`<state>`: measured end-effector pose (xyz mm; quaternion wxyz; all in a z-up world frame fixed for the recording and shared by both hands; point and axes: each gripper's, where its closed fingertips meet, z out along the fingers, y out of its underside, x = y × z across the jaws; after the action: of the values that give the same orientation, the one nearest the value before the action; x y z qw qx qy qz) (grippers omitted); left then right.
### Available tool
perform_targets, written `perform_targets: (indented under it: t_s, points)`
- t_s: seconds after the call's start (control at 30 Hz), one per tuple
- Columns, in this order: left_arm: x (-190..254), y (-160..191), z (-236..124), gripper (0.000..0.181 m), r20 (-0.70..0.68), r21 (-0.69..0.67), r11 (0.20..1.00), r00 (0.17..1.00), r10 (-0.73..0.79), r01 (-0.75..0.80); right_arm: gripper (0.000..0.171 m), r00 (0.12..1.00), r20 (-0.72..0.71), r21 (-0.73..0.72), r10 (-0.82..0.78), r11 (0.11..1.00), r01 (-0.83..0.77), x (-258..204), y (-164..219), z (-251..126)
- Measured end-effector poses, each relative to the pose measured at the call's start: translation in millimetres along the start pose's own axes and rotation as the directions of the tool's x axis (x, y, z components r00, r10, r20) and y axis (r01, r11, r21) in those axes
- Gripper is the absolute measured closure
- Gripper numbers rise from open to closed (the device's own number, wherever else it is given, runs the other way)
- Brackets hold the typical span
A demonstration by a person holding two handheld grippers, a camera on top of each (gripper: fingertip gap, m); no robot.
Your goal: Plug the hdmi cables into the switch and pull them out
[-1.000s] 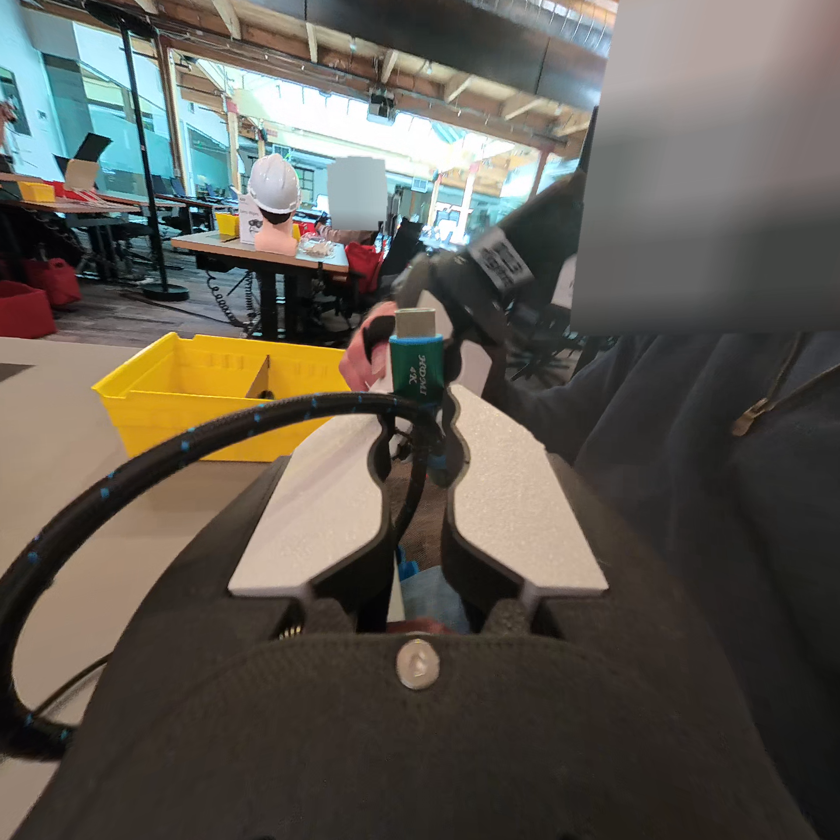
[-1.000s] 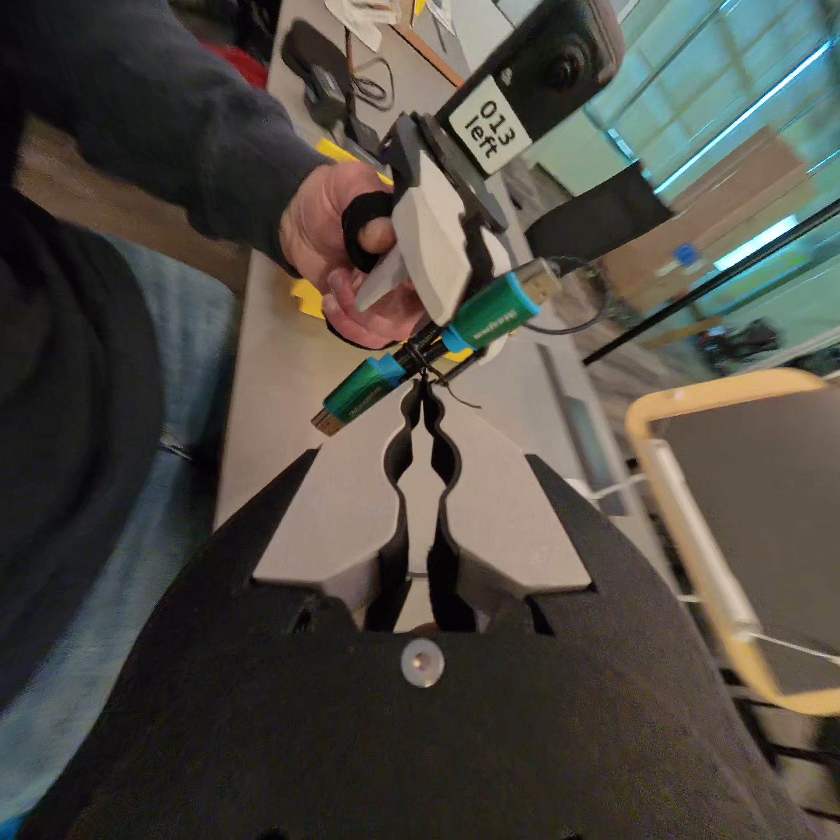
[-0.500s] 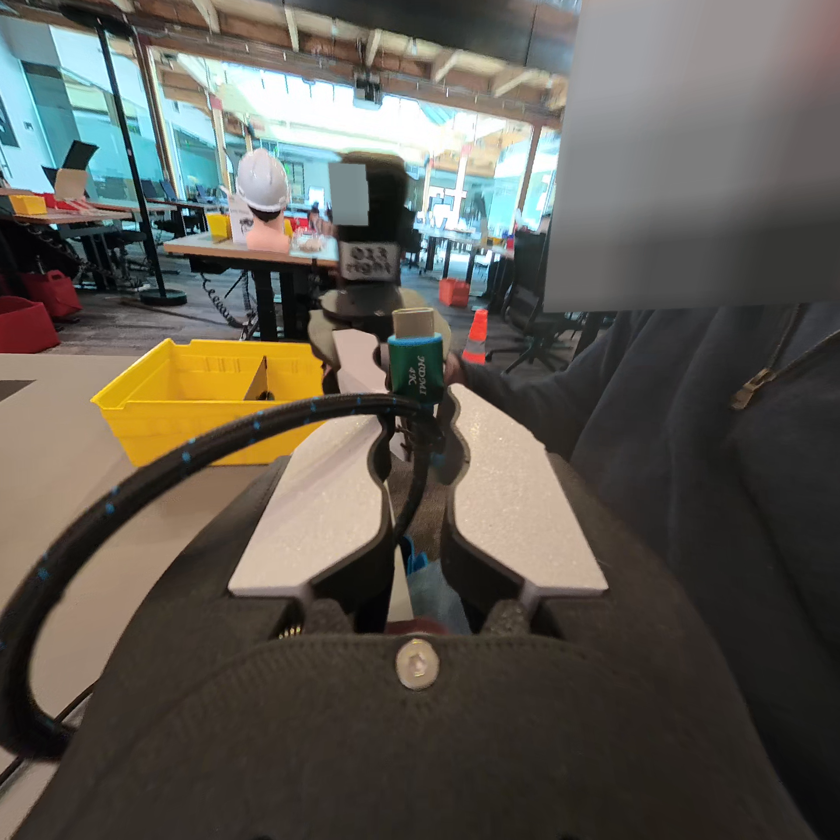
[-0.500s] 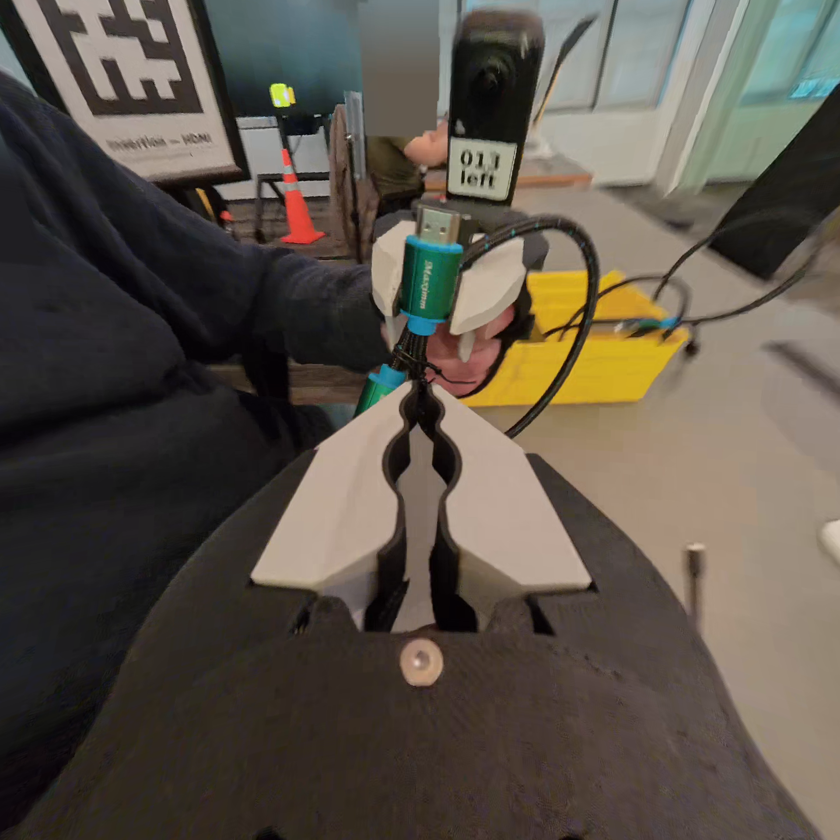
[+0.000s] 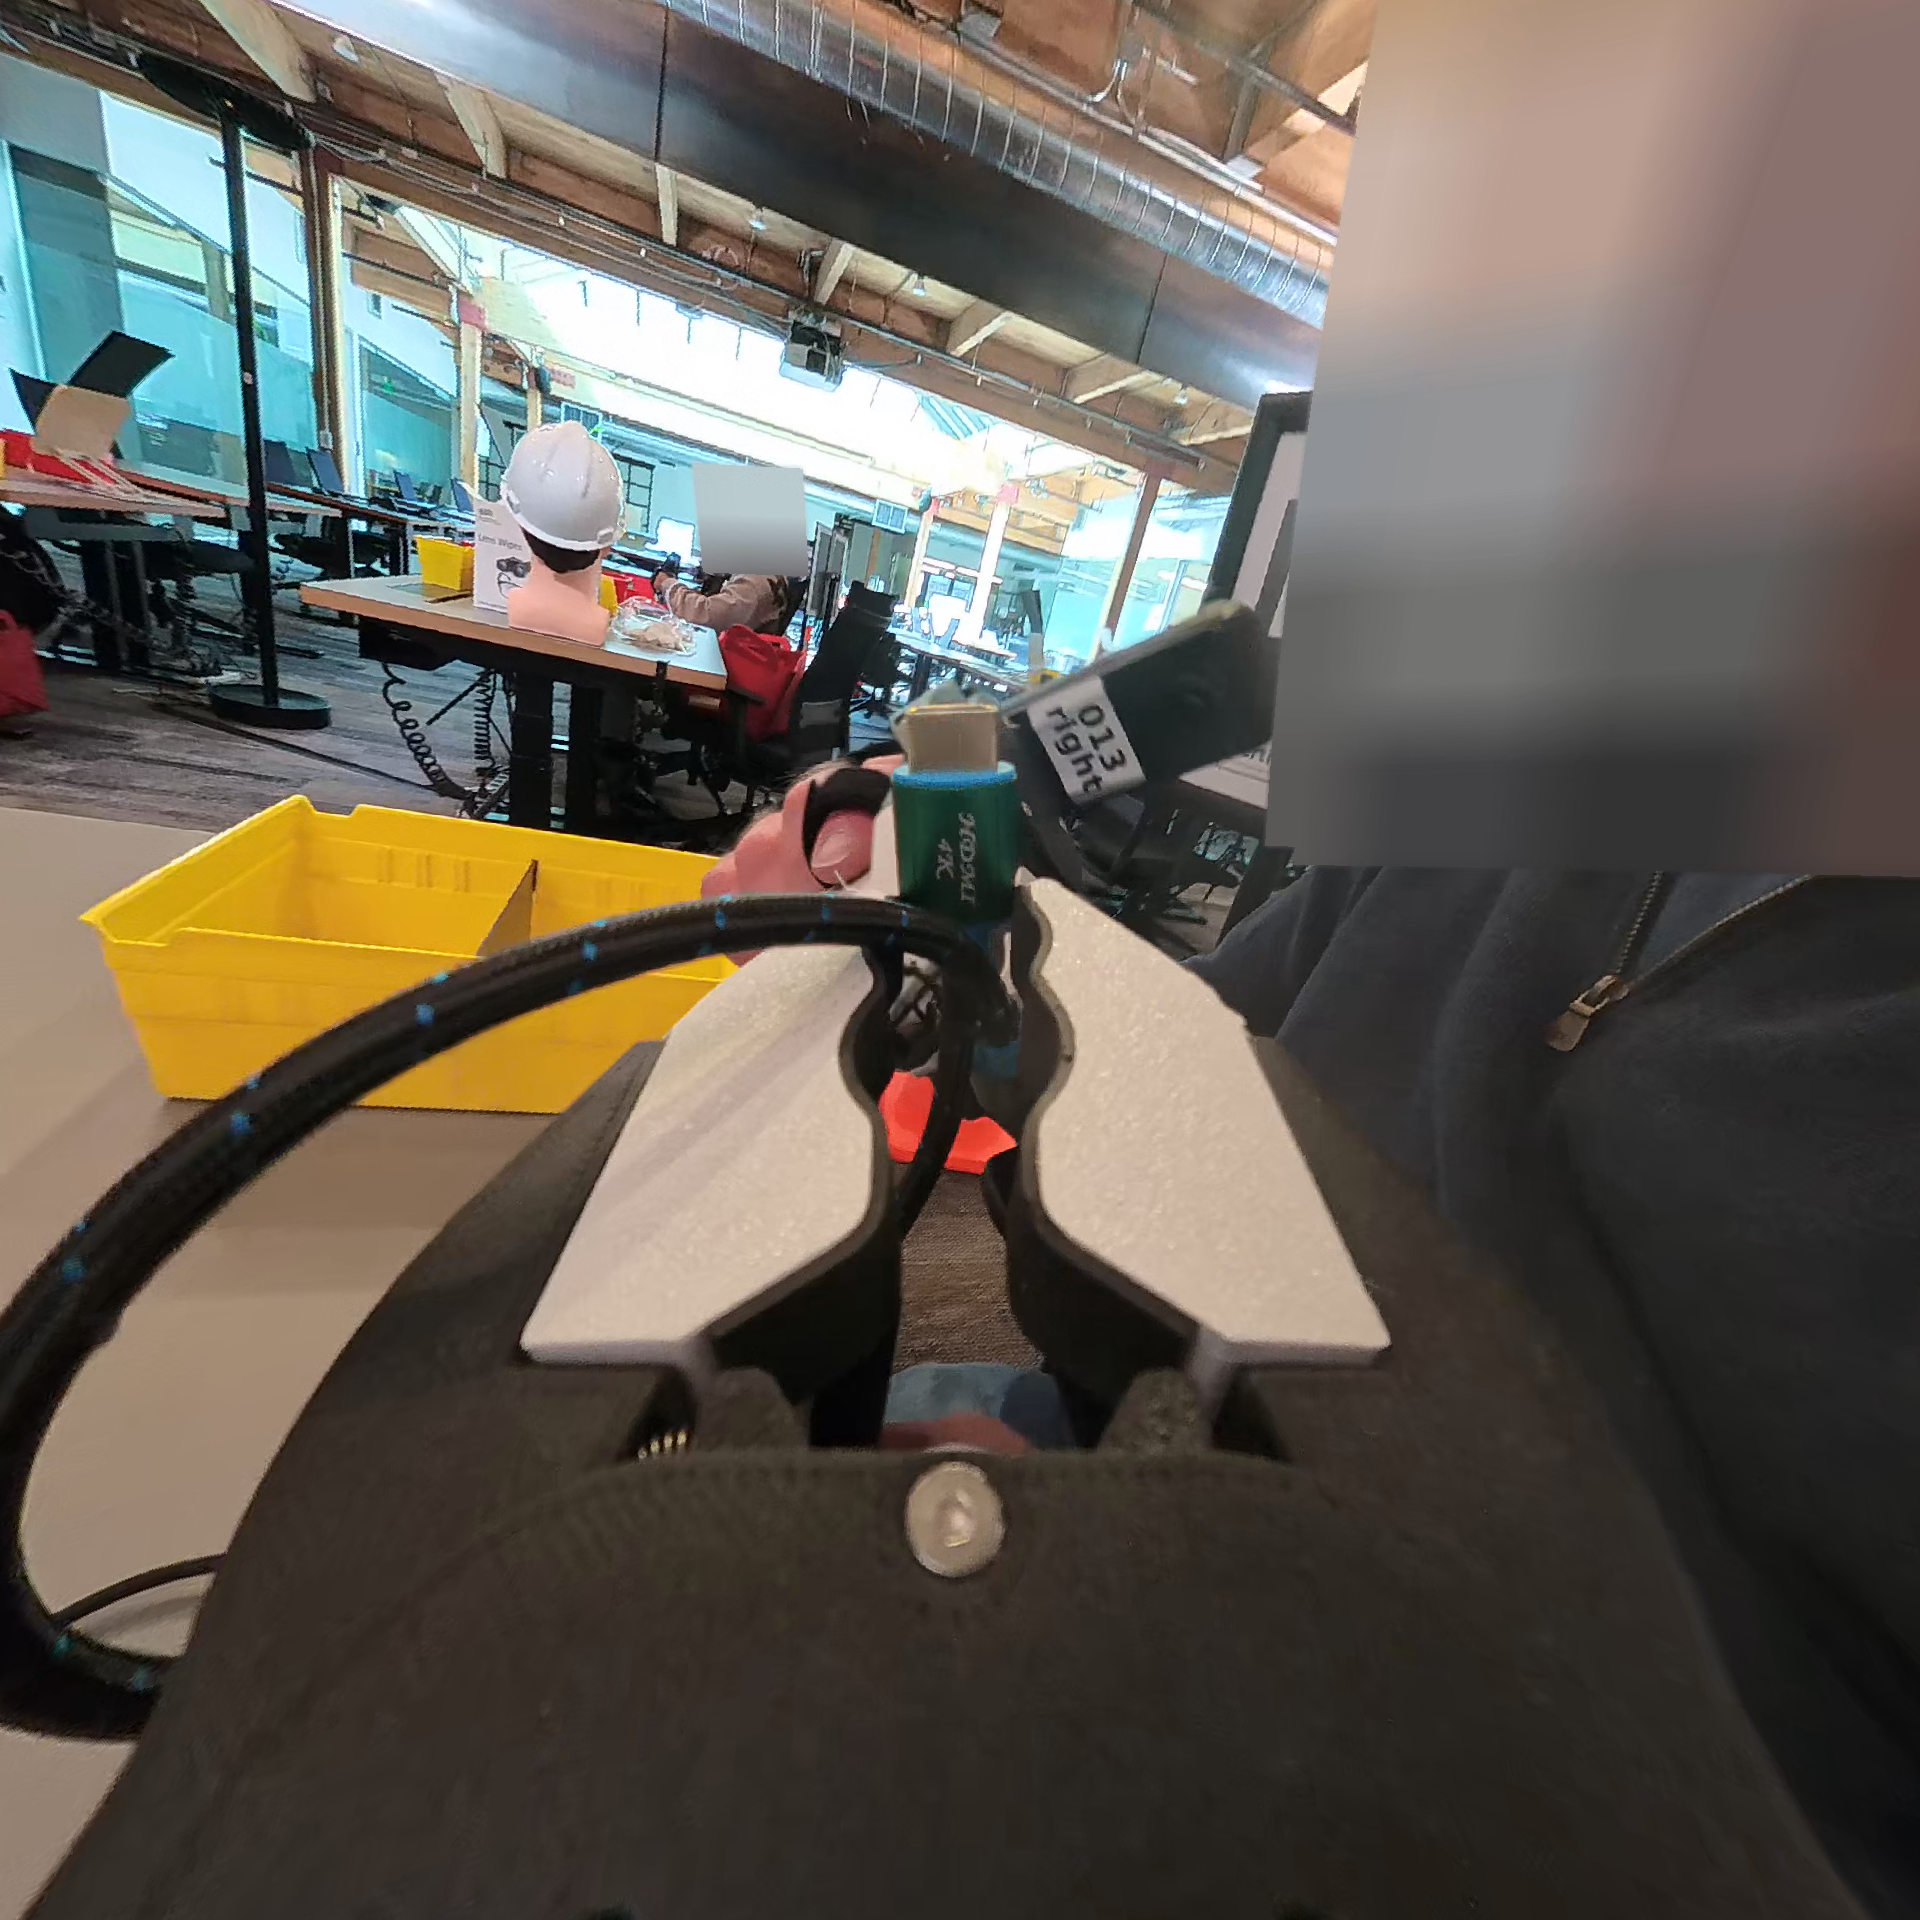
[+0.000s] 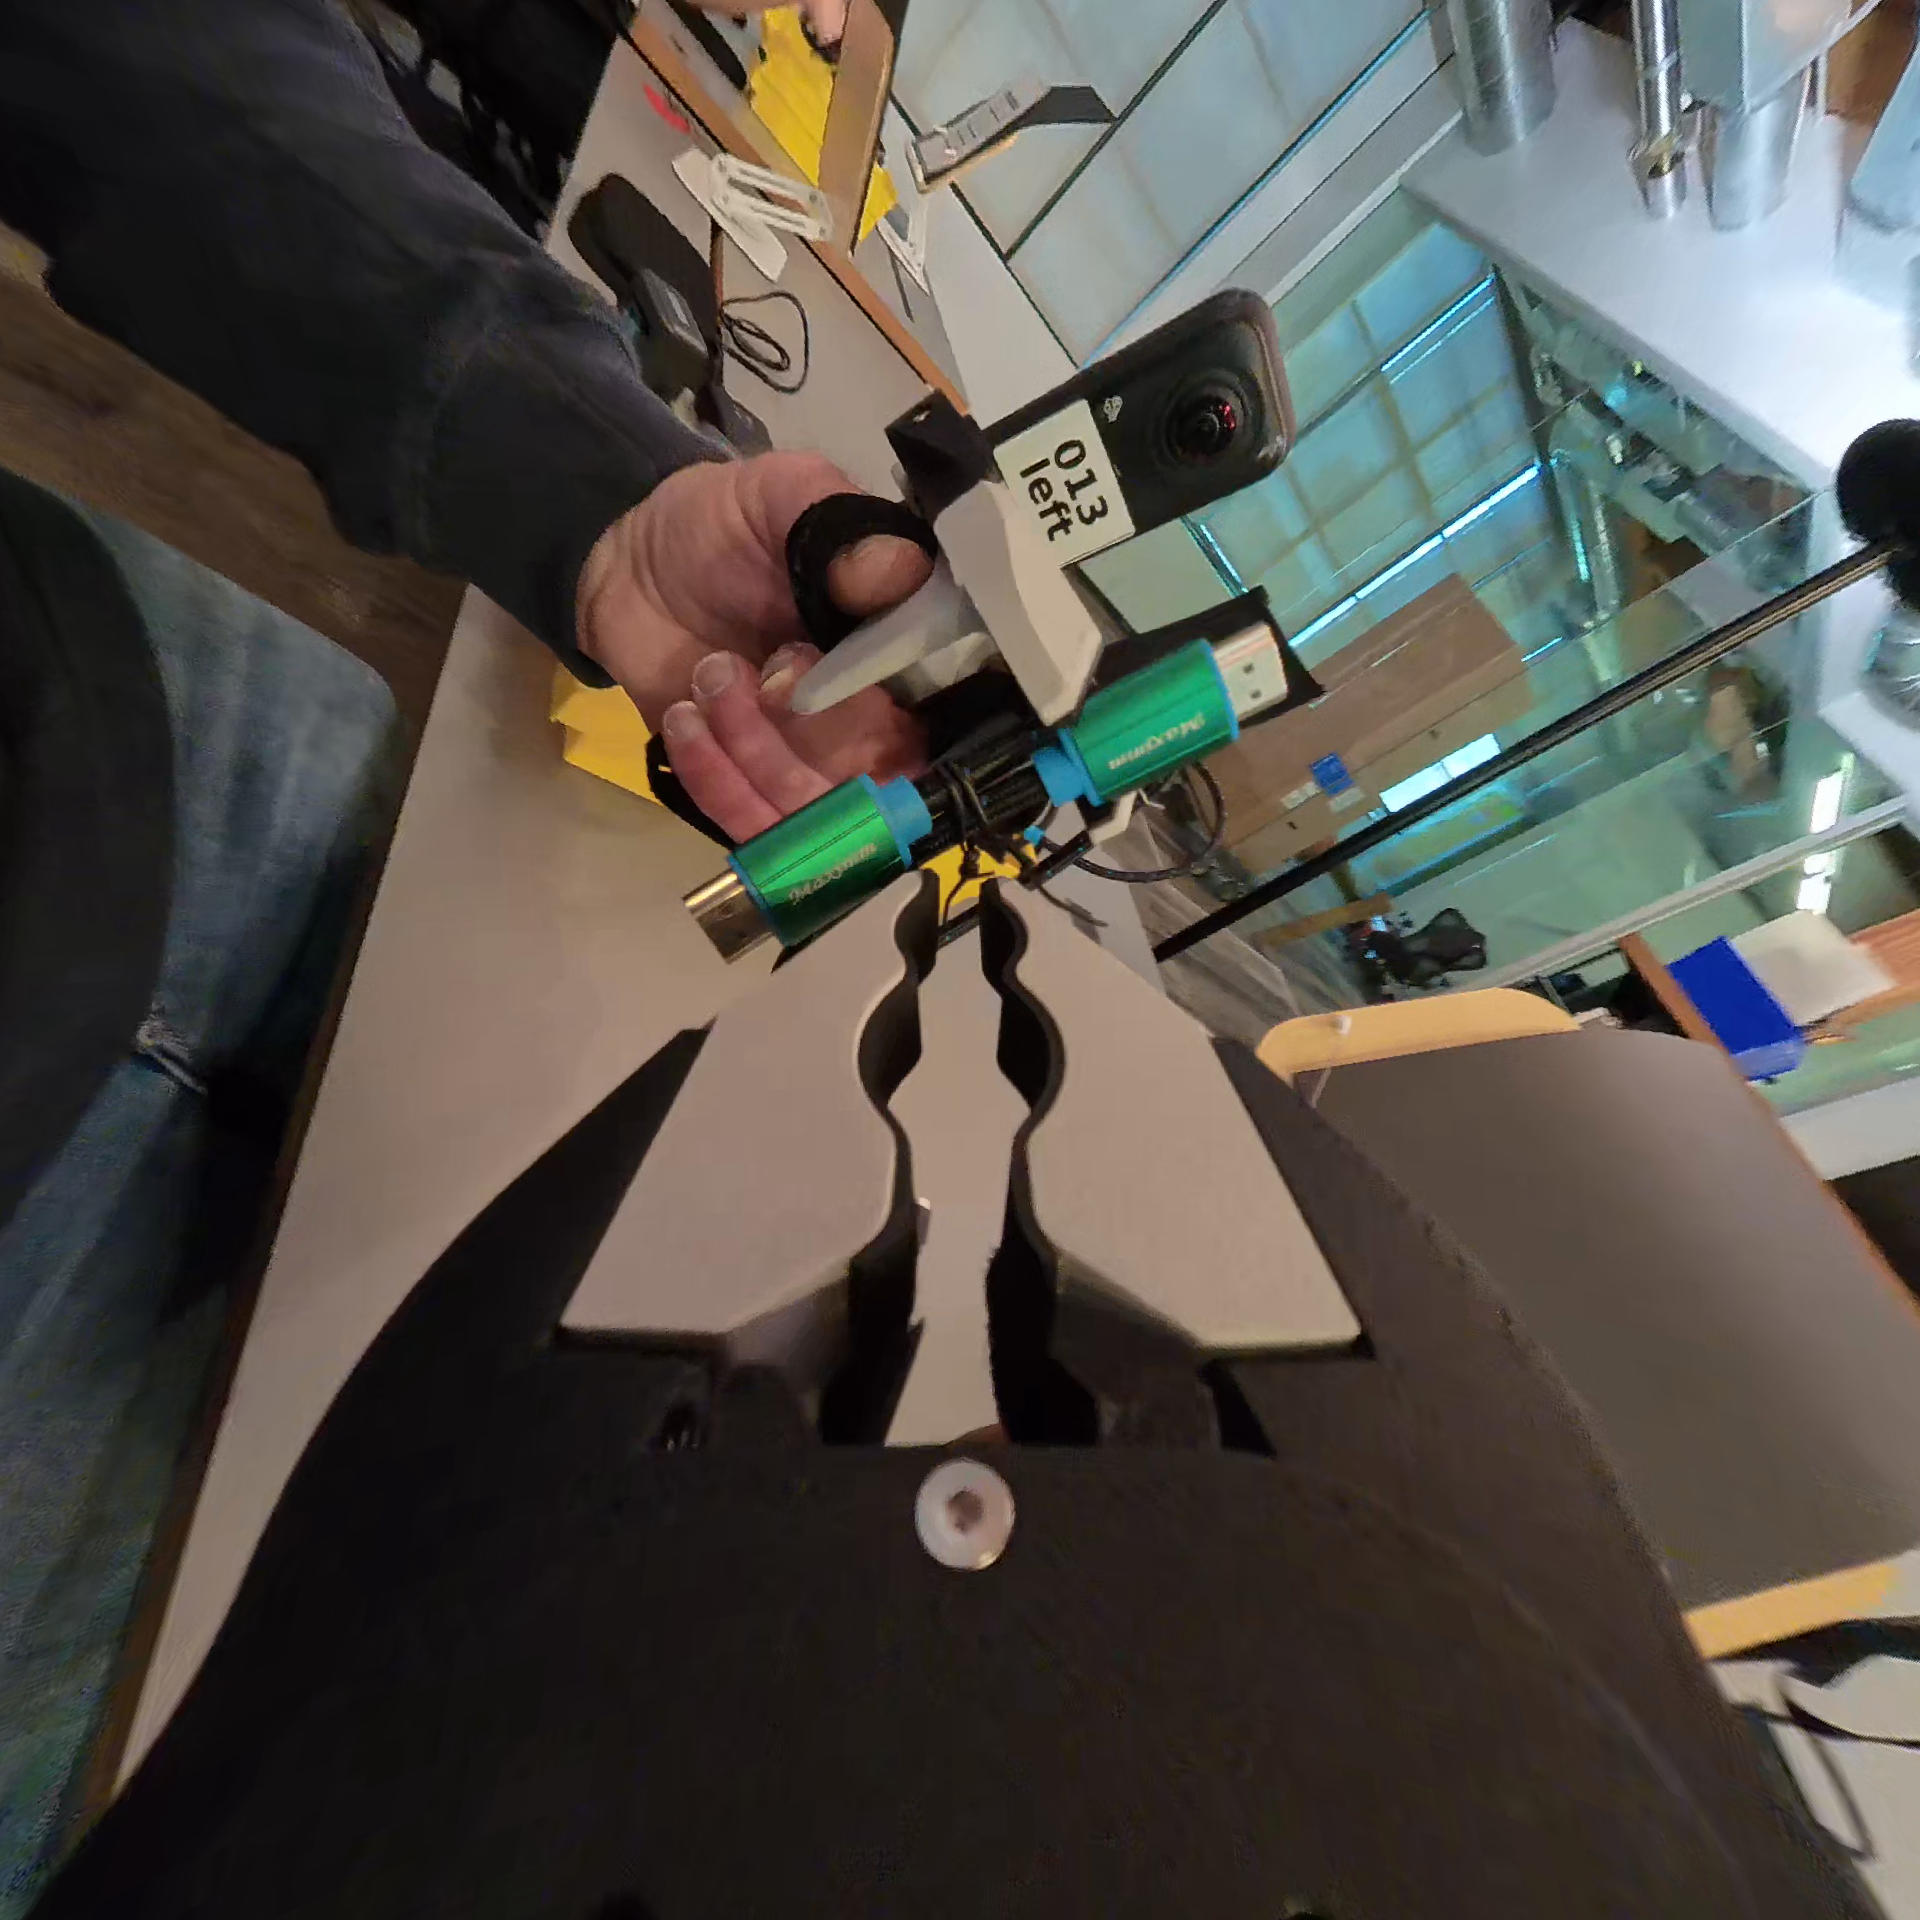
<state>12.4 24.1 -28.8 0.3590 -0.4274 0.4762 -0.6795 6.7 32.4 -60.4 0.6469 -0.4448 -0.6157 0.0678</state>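
The left gripper (image 5: 951,935) has its jaws clamped on the braided HDMI cable (image 5: 312,1081) just below an upright green plug (image 5: 954,842). The right gripper (image 6: 956,896) has its jaws together on the tied cable bundle (image 6: 977,805), beside a second green plug (image 6: 810,873). A yellow bin (image 5: 312,966) sits on the worktop (image 5: 125,1299) behind the left gripper.

The left claw (image 5: 951,940) is closed on a green HDMI plug (image 5: 954,844), its metal end pointing up; the black braided cable (image 5: 343,1081) loops out leftward over the desk (image 5: 94,1195). Behind stands a yellow bin (image 5: 312,987); the right claw (image 5: 1132,717) shows just past the plug.
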Motion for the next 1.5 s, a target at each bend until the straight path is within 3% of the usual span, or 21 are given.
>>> perform_targets:
  t_s: [0.47,1.03,1.23,1.33,1.5]
  points:
    - [-7.8,1.9,-2.8,0.162,-0.001,0.040,0.997,0.998,-0.067,0.067,0.165,0.984,-0.102,-0.053,-0.146,0.989,0.142,6.0,-2.8,-3.3]
    - [-5.3,5.9,0.8,0.162,-0.018,0.027,0.997,0.997,-0.079,0.079,0.169,0.974,-0.057,-0.136,-0.217,0.969,0.208,-0.9,8.1,2.0]
    - [-5.9,7.9,1.8,0.162,0.007,-0.001,0.999,0.999,-0.041,0.041,0.171,0.998,0.012,-0.133,-0.069,0.989,0.070,-6.3,13.1,1.6]
    - [-5.8,7.8,1.8,0.162,0.024,-0.012,1.000,1.000,-0.007,0.008,0.171,0.991,0.068,-0.107,0.112,0.989,-0.104,-8.6,13.2,1.4]
    - [-6.6,12.4,2.9,0.162,0.054,-0.064,0.997,0.997,0.057,-0.053,0.171,0.867,0.215,-0.098,0.449,0.894,-0.438,-16.9,14.2,1.8]
